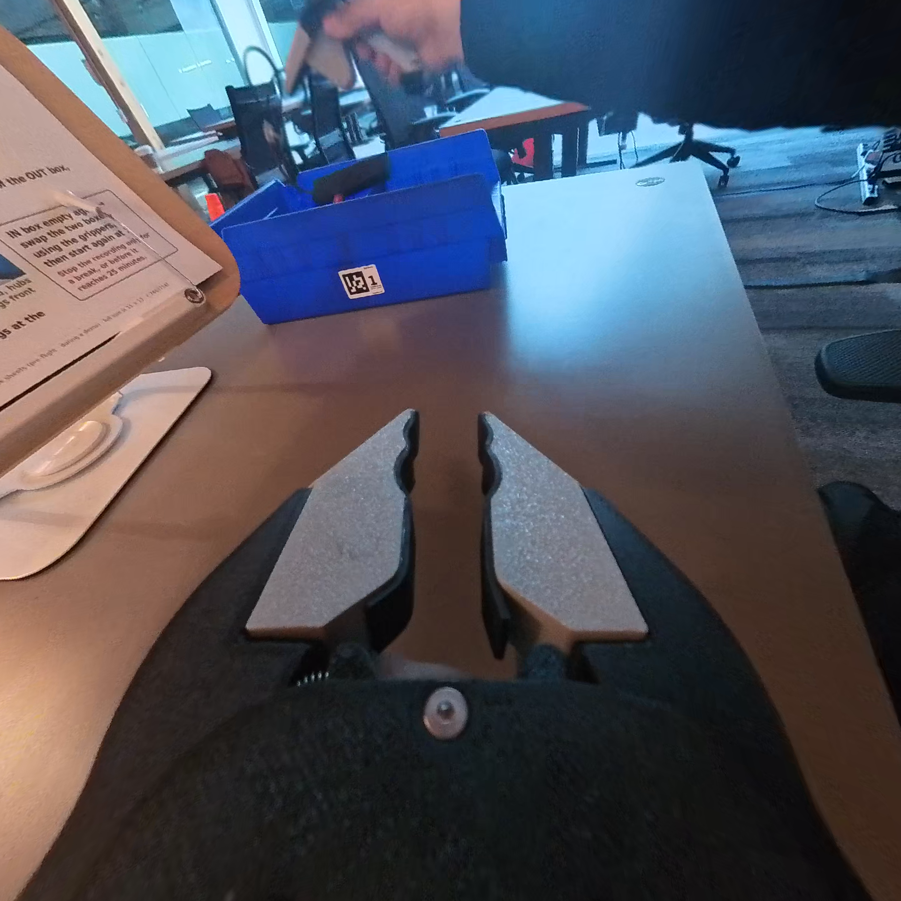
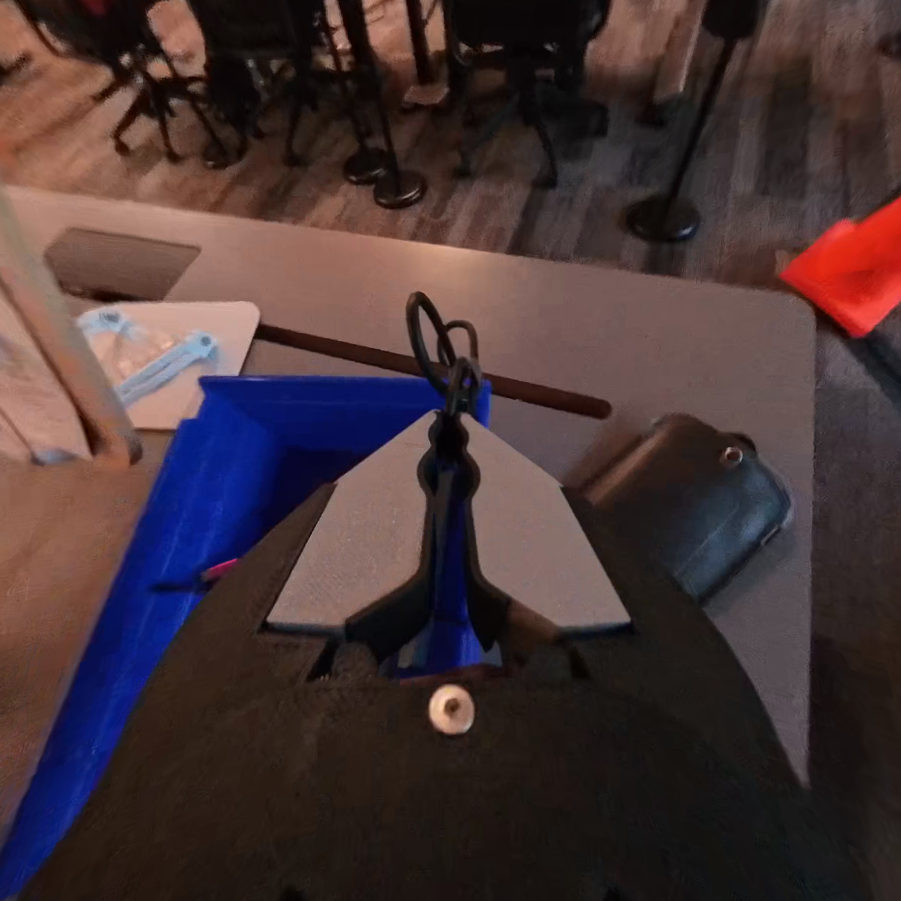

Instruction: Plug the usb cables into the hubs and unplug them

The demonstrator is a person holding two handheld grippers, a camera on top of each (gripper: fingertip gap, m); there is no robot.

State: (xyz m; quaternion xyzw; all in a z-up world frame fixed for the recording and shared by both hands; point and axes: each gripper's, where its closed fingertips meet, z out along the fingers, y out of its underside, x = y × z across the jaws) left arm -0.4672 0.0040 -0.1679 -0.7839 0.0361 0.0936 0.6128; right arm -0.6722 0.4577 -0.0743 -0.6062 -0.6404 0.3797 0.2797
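In the left wrist view my left gripper (image 1: 447, 424) is open and empty, low over the brown table (image 1: 609, 390). A blue bin (image 1: 370, 244) stands ahead of it with a black hub (image 1: 353, 178) lying in it. In the right wrist view my right gripper (image 2: 451, 419) is shut on a coiled black usb cable (image 2: 441, 341) and holds it above the blue bin's (image 2: 214, 487) far right corner. The right gripper also shows blurred, high above the bin, in the left wrist view (image 1: 390, 53), held by a hand.
A tilted stand with a printed sheet (image 1: 73, 253) and its white base (image 1: 97, 468) stand at the left. A dark case (image 2: 682, 502) lies on the table right of the bin. A white card with a light blue tool (image 2: 166, 356) lies beyond it. Chairs and stands ring the table. There is about 50 cm between the tips of the two grippers.
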